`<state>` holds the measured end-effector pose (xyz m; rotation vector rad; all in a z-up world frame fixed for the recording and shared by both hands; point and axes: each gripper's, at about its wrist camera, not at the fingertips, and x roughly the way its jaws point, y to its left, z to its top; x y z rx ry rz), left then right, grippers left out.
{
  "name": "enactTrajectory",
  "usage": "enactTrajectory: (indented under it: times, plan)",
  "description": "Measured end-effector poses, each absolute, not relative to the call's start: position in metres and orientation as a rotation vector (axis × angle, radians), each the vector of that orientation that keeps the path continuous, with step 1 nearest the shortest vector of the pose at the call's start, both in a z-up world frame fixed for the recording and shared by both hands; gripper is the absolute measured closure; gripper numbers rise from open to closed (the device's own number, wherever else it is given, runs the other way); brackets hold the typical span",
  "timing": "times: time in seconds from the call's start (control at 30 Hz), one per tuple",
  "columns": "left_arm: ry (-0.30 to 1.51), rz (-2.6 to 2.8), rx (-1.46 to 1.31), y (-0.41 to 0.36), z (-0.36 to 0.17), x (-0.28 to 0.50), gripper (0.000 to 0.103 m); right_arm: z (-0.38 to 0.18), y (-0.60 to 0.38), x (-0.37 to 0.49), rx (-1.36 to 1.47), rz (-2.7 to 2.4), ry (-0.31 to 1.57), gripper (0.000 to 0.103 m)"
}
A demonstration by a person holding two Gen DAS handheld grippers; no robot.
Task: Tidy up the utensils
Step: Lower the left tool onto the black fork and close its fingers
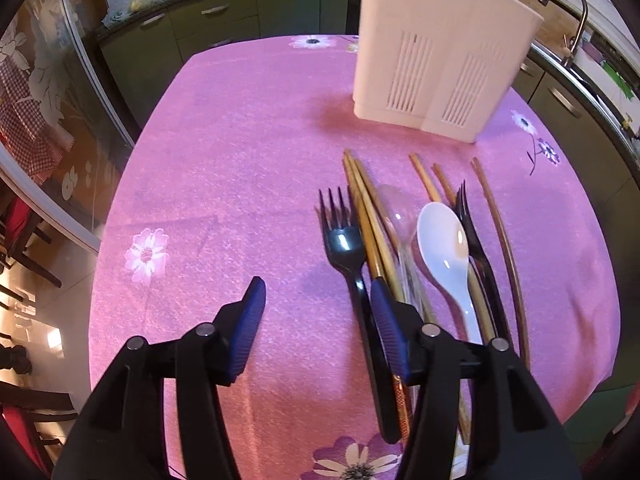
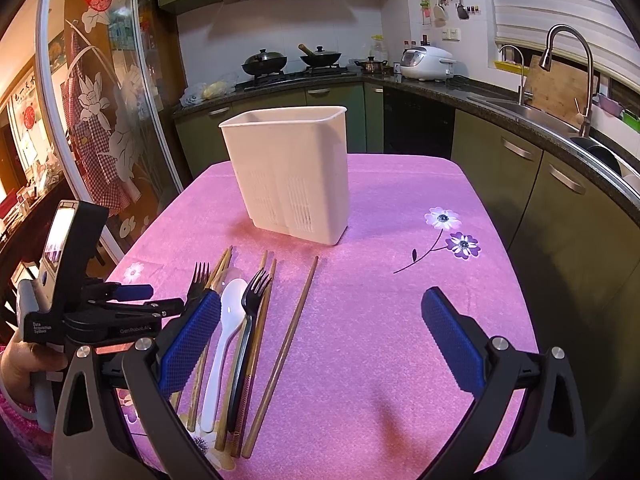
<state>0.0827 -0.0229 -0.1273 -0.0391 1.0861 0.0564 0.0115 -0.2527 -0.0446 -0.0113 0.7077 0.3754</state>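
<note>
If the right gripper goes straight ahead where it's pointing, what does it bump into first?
Probably just the pink tablecloth. The right hand-held gripper is open and tilts down at a bare patch, with the lone chopstick to its left and the white holder farther back. Depth is hard to judge.

Black hand-held gripper (image 1: 316,292) frames, blue textured pads (image 2: 192,344), silver screws, grey handle, pink patterned sleeve (image 2: 20,432)

Bare table (image 2: 392,320) lies open right of the utensils (image 2: 240,328). The white holder (image 2: 292,176) stands beyond them, blocking the far middle; cloth either side stays free.
</note>
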Motion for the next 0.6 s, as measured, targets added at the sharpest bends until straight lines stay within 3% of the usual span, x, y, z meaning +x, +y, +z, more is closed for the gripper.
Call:
enactTrajectory:
  times: [0.27, 0.4, 0.6]
  plan:
    - [1.12, 0.069, -0.034, -0.024, -0.141, 0.086, 0.05, -0.046, -0.254, 0.013, -0.004, 0.373, 0.709, 0.004]
    - [1.122, 0.062, -0.031, -0.019, -0.141, 0.088, 0.057, -0.048, -0.255, 0.016, -0.002, 0.372, 0.716, 0.004]
    - [1.119, 0.055, -0.031, -0.017, -0.141, 0.09, 0.058, -0.052, -0.252, 0.018, -0.006, 0.377, 0.724, 0.004]
